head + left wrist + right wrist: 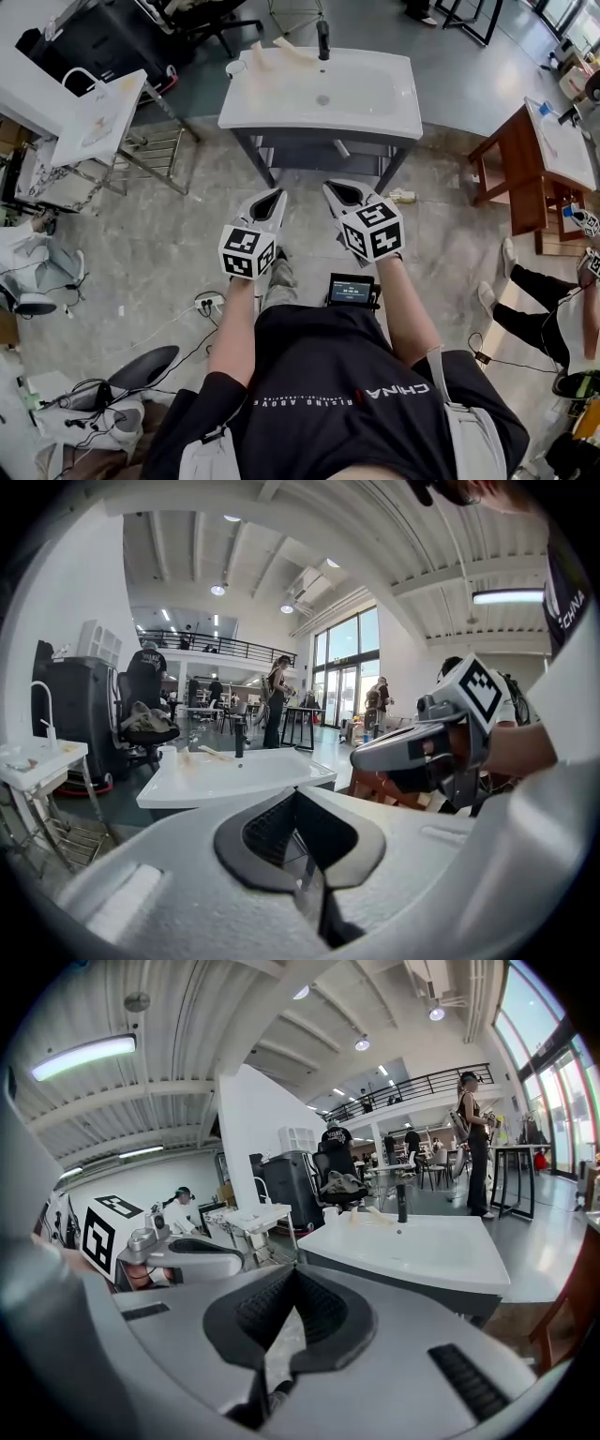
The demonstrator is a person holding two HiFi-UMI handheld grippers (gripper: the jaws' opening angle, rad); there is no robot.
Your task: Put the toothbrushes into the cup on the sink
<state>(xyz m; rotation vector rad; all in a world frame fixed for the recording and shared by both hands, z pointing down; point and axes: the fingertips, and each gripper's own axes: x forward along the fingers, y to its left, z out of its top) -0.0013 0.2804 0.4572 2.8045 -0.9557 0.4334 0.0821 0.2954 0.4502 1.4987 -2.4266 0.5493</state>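
Observation:
A white sink [375,103] on a dark stand is ahead of me, at the top of the head view. A small white cup [234,67] stands at its back left corner. Two pale toothbrushes [292,50] lie on the rim beside the cup, left of the black faucet [323,39]. My left gripper [274,197] and right gripper [337,192] hover side by side short of the sink's front edge, both shut and empty. The right gripper view shows the sink [412,1246], the cup [330,1214] and the toothbrushes [370,1213] well beyond the jaws.
A white side table [98,112] with a bag and a metal rack [155,155] are at the left. A wooden table [525,169] stands at the right, with a person's legs [525,300] near it. Cables and a power strip [208,302] lie on the floor.

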